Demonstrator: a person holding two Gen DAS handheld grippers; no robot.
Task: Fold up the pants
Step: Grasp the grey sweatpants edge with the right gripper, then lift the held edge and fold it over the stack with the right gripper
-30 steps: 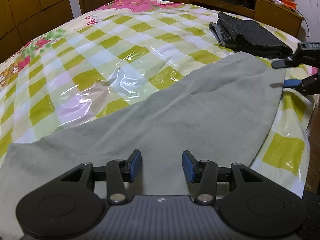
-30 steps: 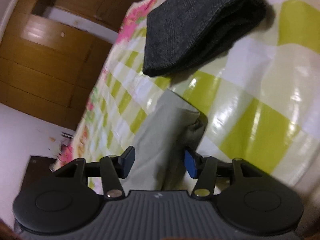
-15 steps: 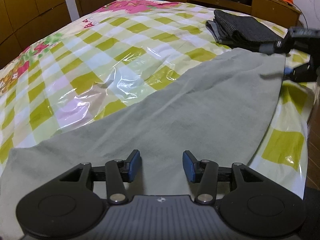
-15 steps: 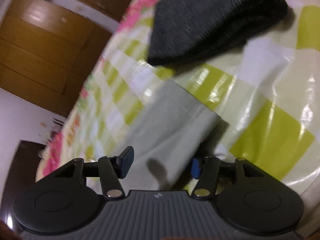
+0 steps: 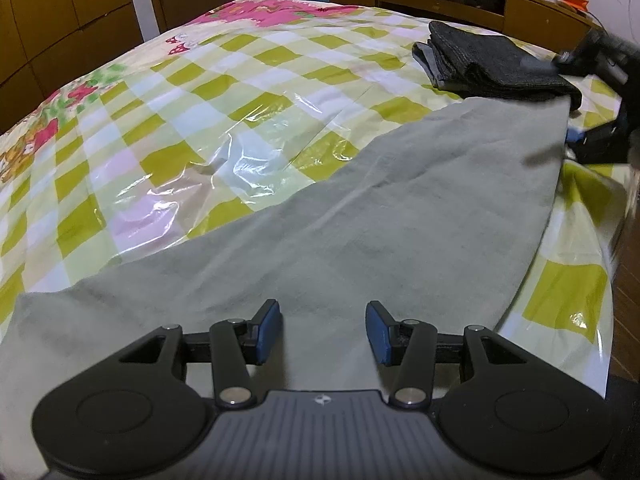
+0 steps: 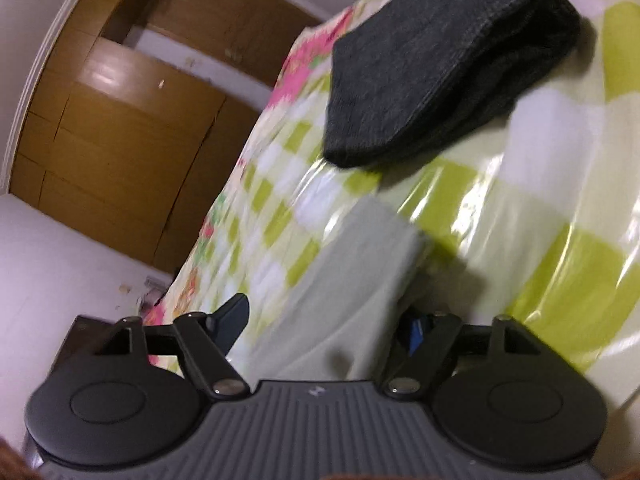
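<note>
The right gripper point(image 6: 324, 326) has spread its fingers wider and slid further over the grey pants point(image 6: 344, 292) end.

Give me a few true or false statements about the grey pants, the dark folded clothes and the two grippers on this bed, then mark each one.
1. The light grey-green fabric pants lie spread on the checked plastic-covered bed. True.
2. The left gripper is clamped on the pants. False: its jaws are open above the fabric.
3. The folded dark grey garment lies beyond the pants' far end. True.
4. The right gripper is shut. False: its jaws are open, with the pants' end between them.
</note>
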